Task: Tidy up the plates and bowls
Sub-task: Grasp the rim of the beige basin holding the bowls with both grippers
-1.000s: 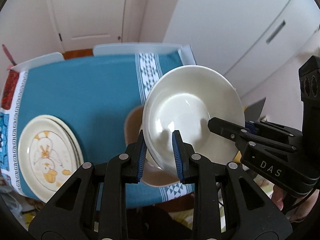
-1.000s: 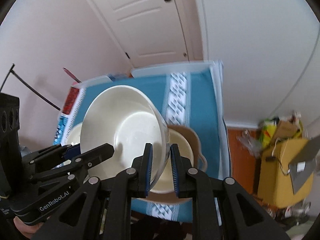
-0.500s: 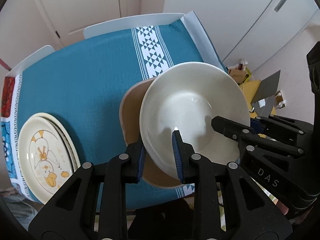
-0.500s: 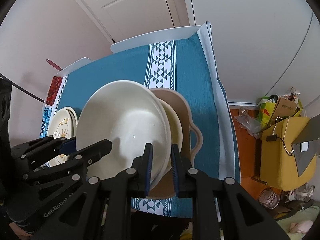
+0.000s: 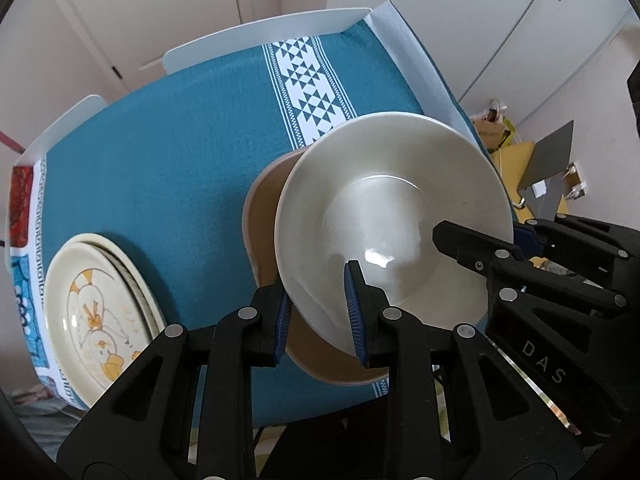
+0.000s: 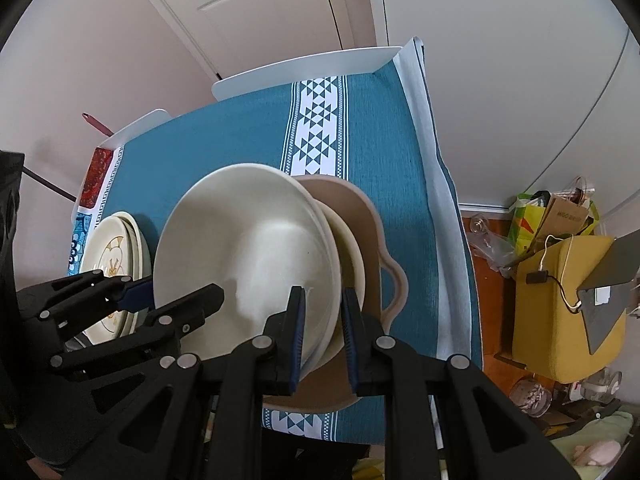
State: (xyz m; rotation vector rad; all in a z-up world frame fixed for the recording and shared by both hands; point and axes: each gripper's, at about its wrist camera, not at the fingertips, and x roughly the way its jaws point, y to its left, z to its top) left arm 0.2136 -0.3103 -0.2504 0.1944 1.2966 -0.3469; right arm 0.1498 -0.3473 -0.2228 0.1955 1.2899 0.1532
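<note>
A large cream bowl (image 5: 384, 216) is held in the air by both grippers. My left gripper (image 5: 318, 318) is shut on its near left rim. My right gripper (image 6: 322, 330) is shut on its near right rim; the bowl fills the middle of the right wrist view (image 6: 248, 252). Under it a tan handled dish (image 6: 376, 236) sits on the teal tablecloth, with a cream bowl (image 6: 352, 248) nested inside. The tan dish also shows in the left wrist view (image 5: 260, 216). A stack of cream plates with a duck picture (image 5: 96, 320) lies at the table's left.
The teal tablecloth (image 5: 180, 152) has a white patterned band (image 5: 308, 80). White chair backs (image 5: 256, 40) stand behind the table. The table's right edge (image 6: 444, 200) drops to a floor with a yellow box and bags (image 6: 560, 248). A door stands behind.
Both grippers have lowered and tipped forward with the cream bowl, bringing it down over the tan dish. The grips have not changed.
</note>
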